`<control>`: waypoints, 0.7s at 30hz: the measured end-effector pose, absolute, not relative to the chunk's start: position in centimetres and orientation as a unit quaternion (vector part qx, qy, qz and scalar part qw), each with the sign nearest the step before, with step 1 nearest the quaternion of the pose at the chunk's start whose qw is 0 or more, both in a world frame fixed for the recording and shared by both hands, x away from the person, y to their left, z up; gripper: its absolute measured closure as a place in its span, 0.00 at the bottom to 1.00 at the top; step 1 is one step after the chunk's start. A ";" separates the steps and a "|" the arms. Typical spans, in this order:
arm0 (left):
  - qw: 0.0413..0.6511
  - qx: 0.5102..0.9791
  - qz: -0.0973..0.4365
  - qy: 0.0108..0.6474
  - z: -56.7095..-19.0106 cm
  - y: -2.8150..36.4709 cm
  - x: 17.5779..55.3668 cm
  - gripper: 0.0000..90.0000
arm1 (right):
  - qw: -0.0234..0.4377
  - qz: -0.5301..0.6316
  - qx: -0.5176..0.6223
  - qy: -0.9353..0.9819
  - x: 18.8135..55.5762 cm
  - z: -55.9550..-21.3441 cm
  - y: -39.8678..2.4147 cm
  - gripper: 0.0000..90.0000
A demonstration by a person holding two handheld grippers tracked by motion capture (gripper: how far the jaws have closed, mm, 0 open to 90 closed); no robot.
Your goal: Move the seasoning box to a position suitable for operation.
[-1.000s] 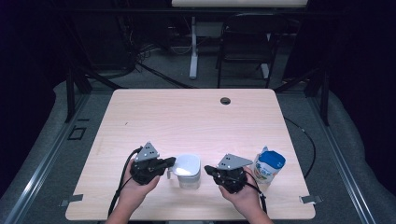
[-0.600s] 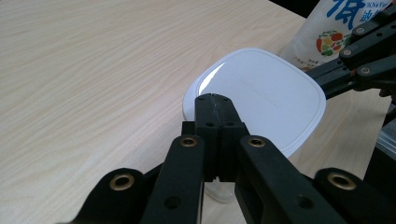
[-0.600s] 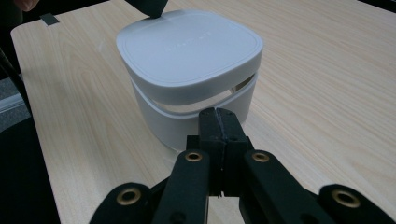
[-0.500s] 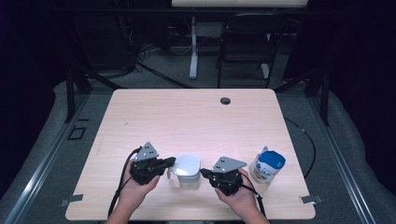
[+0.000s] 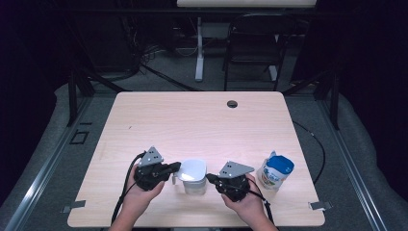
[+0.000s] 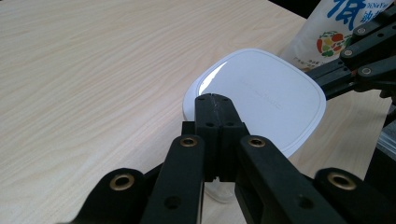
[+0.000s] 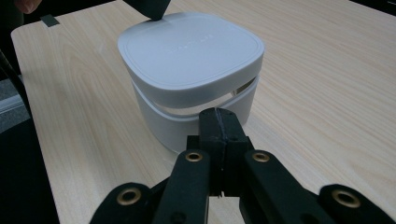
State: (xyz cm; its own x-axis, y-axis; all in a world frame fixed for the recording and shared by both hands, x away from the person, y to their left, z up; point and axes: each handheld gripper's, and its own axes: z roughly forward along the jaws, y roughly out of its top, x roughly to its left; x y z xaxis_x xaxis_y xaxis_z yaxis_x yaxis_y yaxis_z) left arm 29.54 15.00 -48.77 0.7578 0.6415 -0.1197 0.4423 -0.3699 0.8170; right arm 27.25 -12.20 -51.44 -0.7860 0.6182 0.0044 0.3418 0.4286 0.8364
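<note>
- White plastic container (image 5: 194,176) with a rounded-square lid (image 6: 261,95) stands on the pale wooden table (image 5: 192,120), near the front edge, between the two grippers.
- From the left gripper (image 5: 174,168), the container sits at about 3 o'clock in the high view, right at the jaw tips.
- In the left gripper view, its jaws are pressed flat together with nothing between them, and their joined tip lies over the near edge of the lid; whether it presses on the lid or only hangs just above it, I cannot tell.
- From the right gripper (image 5: 210,178), the container lies at about 9 o'clock in the high view, just beside the tips.
- In the right gripper view (image 7: 219,126), these jaws are also fully closed and empty, their tip pointing at the container's side wall just under the lid's rim, very near it or touching; contact is not clear.
- That same view shows the lid sitting slightly raised, with a dark gap between it and the body.
- Blue-and-white pouch (image 5: 275,172) stands at about 3 o'clock from the right gripper, near it but apart.
- Each gripper is held in one of the person's hands at the table's front edge.
</note>
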 end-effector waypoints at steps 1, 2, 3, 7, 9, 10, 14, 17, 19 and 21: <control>0.454 0.820 0.109 0.331 -48.8 15.0 29.5 1.00 | 0.154 0.449 0.288 0.832 27.2 -51.4 -12.2 1.00; 0.454 0.820 0.110 0.331 -48.8 15.0 29.5 1.00 | 0.154 0.450 0.287 0.831 27.2 -51.3 -12.2 1.00; 0.454 0.820 0.110 0.331 -48.8 15.0 29.5 1.00 | 0.154 0.450 0.287 0.831 27.2 -51.3 -12.2 1.00; 0.456 0.817 0.110 0.335 -48.8 15.0 29.5 1.00 | 0.162 0.456 0.283 0.828 27.2 -51.1 -11.9 1.00; 0.456 0.817 0.110 0.335 -48.8 15.1 29.5 1.00 | 0.161 0.457 0.282 0.828 27.2 -51.0 -11.9 1.00; 0.456 0.817 0.110 0.335 -48.8 15.0 29.5 1.00 | 0.162 0.456 0.281 0.829 27.2 -51.0 -11.9 1.00; 0.453 0.819 0.108 0.336 -48.8 15.1 29.5 1.00 | 0.163 0.455 0.281 0.829 27.3 -50.8 -11.8 1.00; 0.453 0.818 0.108 0.337 -48.8 15.3 29.5 0.99 | 0.161 0.455 0.279 0.830 27.4 -50.5 -11.7 1.00; 0.454 0.817 0.107 0.340 -48.8 15.3 29.5 0.99 | 0.161 0.456 0.279 0.830 27.6 -50.3 -11.5 1.00; 0.450 0.819 0.109 0.339 -48.8 15.5 29.4 0.99 | 0.162 0.456 0.278 0.830 27.6 -50.2 -11.4 1.00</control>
State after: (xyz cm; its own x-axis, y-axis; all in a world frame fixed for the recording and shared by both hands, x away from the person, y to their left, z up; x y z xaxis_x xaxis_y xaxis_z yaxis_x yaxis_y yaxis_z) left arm 29.42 15.54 -48.82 0.7462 0.6536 -0.1263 0.4573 -0.3654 0.8108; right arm 27.63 -11.44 -50.20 -0.7935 0.6084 -0.0153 0.3134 0.4300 0.8467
